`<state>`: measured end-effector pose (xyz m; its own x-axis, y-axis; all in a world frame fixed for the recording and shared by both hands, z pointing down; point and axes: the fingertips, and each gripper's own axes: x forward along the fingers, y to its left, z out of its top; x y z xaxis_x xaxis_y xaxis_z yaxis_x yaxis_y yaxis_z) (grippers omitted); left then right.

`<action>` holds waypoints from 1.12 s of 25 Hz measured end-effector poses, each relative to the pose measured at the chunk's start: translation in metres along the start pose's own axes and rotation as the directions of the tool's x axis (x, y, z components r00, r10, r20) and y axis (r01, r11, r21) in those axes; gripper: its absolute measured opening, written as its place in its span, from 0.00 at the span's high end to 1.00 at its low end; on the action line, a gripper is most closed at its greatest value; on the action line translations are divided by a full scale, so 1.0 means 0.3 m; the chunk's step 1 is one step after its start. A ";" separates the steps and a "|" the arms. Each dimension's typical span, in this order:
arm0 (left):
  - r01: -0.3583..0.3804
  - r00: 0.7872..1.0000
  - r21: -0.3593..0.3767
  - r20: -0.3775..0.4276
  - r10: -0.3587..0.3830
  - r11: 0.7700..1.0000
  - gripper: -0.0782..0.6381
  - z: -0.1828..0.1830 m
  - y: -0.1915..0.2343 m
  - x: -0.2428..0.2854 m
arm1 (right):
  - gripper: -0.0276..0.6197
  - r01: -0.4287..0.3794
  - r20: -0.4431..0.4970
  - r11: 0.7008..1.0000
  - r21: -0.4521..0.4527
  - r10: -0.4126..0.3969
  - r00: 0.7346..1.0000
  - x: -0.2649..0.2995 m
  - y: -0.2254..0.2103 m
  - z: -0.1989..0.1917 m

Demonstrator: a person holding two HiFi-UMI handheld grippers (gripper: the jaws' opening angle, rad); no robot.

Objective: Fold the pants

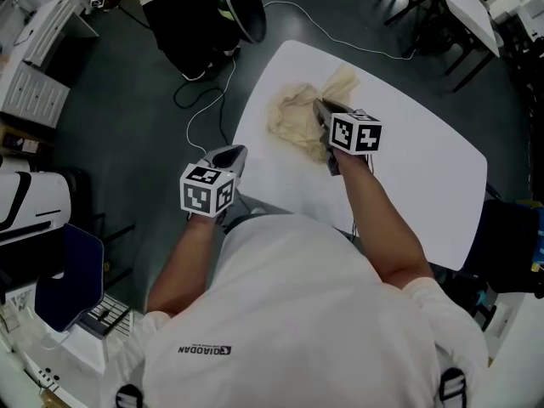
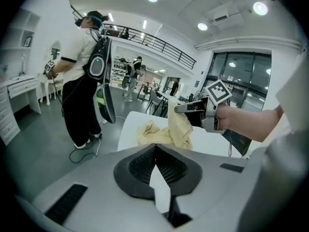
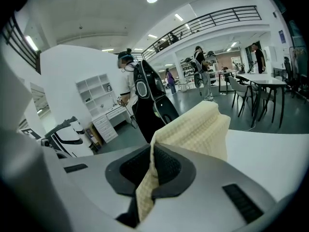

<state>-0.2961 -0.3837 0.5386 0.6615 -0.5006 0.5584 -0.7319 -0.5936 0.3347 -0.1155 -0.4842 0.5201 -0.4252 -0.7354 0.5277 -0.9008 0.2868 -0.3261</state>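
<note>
The cream pants (image 1: 293, 119) are lying crumpled on the white table (image 1: 425, 177), toward its eleven o'clock side in the head view. The right gripper (image 1: 321, 109) is clamping a raised fold of them, with the cloth running between its closed jaws. The left gripper (image 1: 231, 153) is hovering at eight o'clock from the pants, by the table's edge, its jaws pressed together on nothing.

In the head view, the right gripper (image 1: 323, 111) with its marker cube is covering part of the crumpled cream-yellow fabric pants (image 1: 291, 117), while the person's white-shirted torso (image 1: 297, 313) is hiding the near edge of the white rounded table (image 1: 425, 172).
</note>
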 end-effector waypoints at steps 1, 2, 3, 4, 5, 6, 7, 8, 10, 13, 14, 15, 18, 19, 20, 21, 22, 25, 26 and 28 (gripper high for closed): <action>-0.009 1.000 -0.011 0.003 0.009 1.000 0.85 -0.005 0.018 -0.016 | 0.90 -0.002 -0.012 1.000 -0.007 0.002 1.000 0.029 0.018 -0.006; -0.017 1.000 -0.020 0.006 0.017 1.000 0.85 -0.010 0.034 -0.031 | 0.90 -0.002 -0.024 1.000 -0.013 0.002 1.000 0.059 0.034 -0.015; -0.024 1.000 -0.028 0.008 0.025 0.999 0.85 -0.015 0.048 -0.045 | 0.90 -0.002 -0.038 1.000 -0.018 0.002 0.999 0.089 0.047 -0.026; -0.031 0.999 -0.036 0.010 0.032 0.999 0.85 -0.021 0.061 -0.058 | 0.90 -0.001 -0.051 1.000 -0.021 0.000 0.999 0.119 0.058 -0.037; -0.039 0.999 -0.044 0.011 0.039 0.998 0.85 -0.027 0.076 -0.072 | 0.90 0.001 -0.063 1.000 -0.022 -0.003 0.998 0.150 0.068 -0.045; -0.047 0.999 -0.053 0.011 0.047 0.998 0.85 -0.035 0.094 -0.087 | 0.90 0.006 -0.075 1.000 -0.021 -0.008 0.997 0.179 0.080 -0.052; -0.056 0.998 -0.061 0.010 0.057 0.997 0.85 -0.044 0.113 -0.104 | 0.90 0.014 -0.085 1.000 -0.021 -0.016 0.996 0.208 0.090 -0.059; -0.066 0.998 -0.070 0.009 0.067 0.995 0.85 -0.055 0.132 -0.120 | 0.90 0.023 -0.097 0.999 -0.022 -0.025 0.995 0.238 0.098 -0.070; -0.086 0.996 -0.089 0.004 0.087 0.992 0.85 -0.082 0.167 -0.151 | 0.90 0.044 -0.126 0.998 -0.034 -0.048 0.991 0.298 0.102 -0.107; -0.115 0.993 -0.116 -0.004 0.115 0.987 0.85 -0.125 0.215 -0.199 | 0.90 0.075 -0.172 0.995 -0.067 -0.085 0.981 0.382 0.109 -0.170; -0.123 0.992 -0.124 -0.006 0.123 0.985 0.85 -0.142 0.231 -0.216 | 0.90 0.084 -0.186 0.993 -0.080 -0.098 0.978 0.409 0.115 -0.193; -0.130 0.992 -0.132 -0.009 0.130 0.983 0.85 -0.160 0.244 -0.232 | 0.90 0.093 -0.200 0.991 -0.092 -0.110 0.974 0.433 0.121 -0.216; -0.142 0.990 -0.154 -0.016 0.141 0.978 0.85 -0.202 0.263 -0.265 | 0.90 0.119 -0.237 0.985 -0.128 -0.147 0.960 0.495 0.126 -0.278; -0.145 0.989 -0.163 -0.017 0.144 0.976 0.85 -0.212 0.265 -0.270 | 0.90 0.127 -0.252 0.982 -0.143 -0.160 0.954 0.513 0.122 -0.296; -0.148 0.989 -0.172 -0.019 0.147 0.974 0.85 -0.220 0.268 -0.276 | 0.90 0.135 -0.267 0.978 -0.160 -0.175 0.948 0.532 0.116 -0.314; -0.152 0.988 -0.181 -0.020 0.150 0.972 0.85 -0.228 0.272 -0.282 | 0.90 0.143 -0.283 0.974 -0.178 -0.190 0.940 0.550 0.110 -0.331; -0.155 0.988 -0.189 -0.021 0.154 0.970 0.85 -0.234 0.275 -0.290 | 0.90 0.151 -0.296 0.969 -0.195 -0.205 0.933 0.566 0.105 -0.346; -0.165 0.986 -0.201 -0.021 0.164 0.966 0.85 -0.244 0.281 -0.312 | 0.90 0.175 -0.317 0.957 -0.232 -0.244 0.917 0.602 0.078 -0.375; -0.169 0.986 -0.202 -0.022 0.168 0.965 0.85 -0.247 0.283 -0.317 | 0.90 0.181 -0.318 0.954 -0.240 -0.253 0.913 0.610 0.068 -0.382; -0.178 0.984 -0.205 -0.023 0.177 0.962 0.85 -0.255 0.294 -0.329 | 0.90 0.188 -0.316 0.949 -0.253 -0.265 0.911 0.624 0.060 -0.389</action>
<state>-0.4383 -0.3384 0.5711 0.5173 -0.5835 0.6260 -0.8558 -0.3529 0.3782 -0.2216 -0.5450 0.7046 -0.1771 -0.5516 0.8151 -0.9572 0.2891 -0.0123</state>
